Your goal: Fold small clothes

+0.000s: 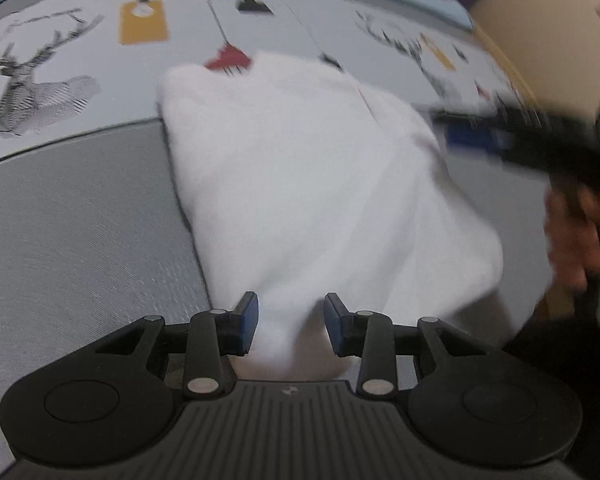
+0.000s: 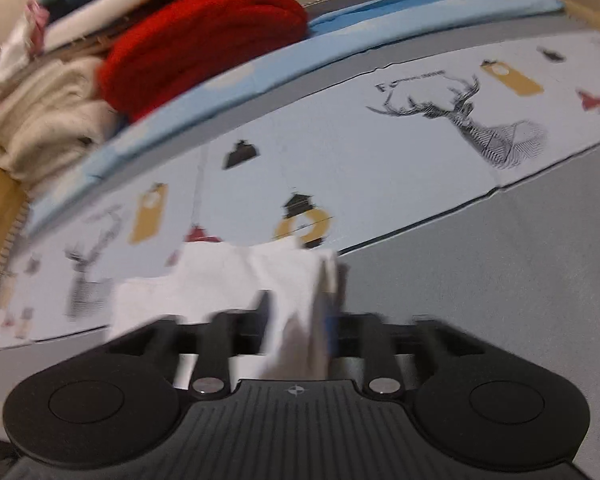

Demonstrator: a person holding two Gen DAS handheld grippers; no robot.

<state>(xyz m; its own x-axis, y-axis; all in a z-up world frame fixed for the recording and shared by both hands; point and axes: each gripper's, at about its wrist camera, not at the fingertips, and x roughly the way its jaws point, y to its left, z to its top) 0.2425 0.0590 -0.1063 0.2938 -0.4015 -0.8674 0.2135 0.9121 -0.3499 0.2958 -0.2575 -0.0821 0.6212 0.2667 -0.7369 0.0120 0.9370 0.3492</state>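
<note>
A small white garment (image 1: 320,184) is being folded on a bed with a grey cover (image 1: 80,240) and a printed sheet with deer pictures (image 1: 40,92) at the far side. The garment is spread across the middle of the bed, with its near edge bunched up and its far edge lying on the printed sheet.

In the left wrist view, the left claw (image 1: 291,322) is seen half wide, with the near edge of the garment bunched between its blue pads (image 1: 249,312). The cloth fills the gap, so it is judged to be held there.

In the right wrist view, the right claw (image 2: 300,320) is blurred. A fold of the white garment (image 2: 292,288) stands between its fingers, but it cannot be told if the pads are pressing on it. In the left view this claw is seen as a dark blur at the right edge, with a hand (image 1: 576,232) under it.

A pile of folded clothes is seen at the far left corner of the bed, with a red knit piece (image 2: 204,36) and a cream one (image 2: 44,120).

For a good fold, both corners should be gripped firmly and carried at the same height. The edge should be laid down flat on the far edge, so that the sides line up. The cloth should be kept tight between the claws, so no wrinkles are made.
</note>
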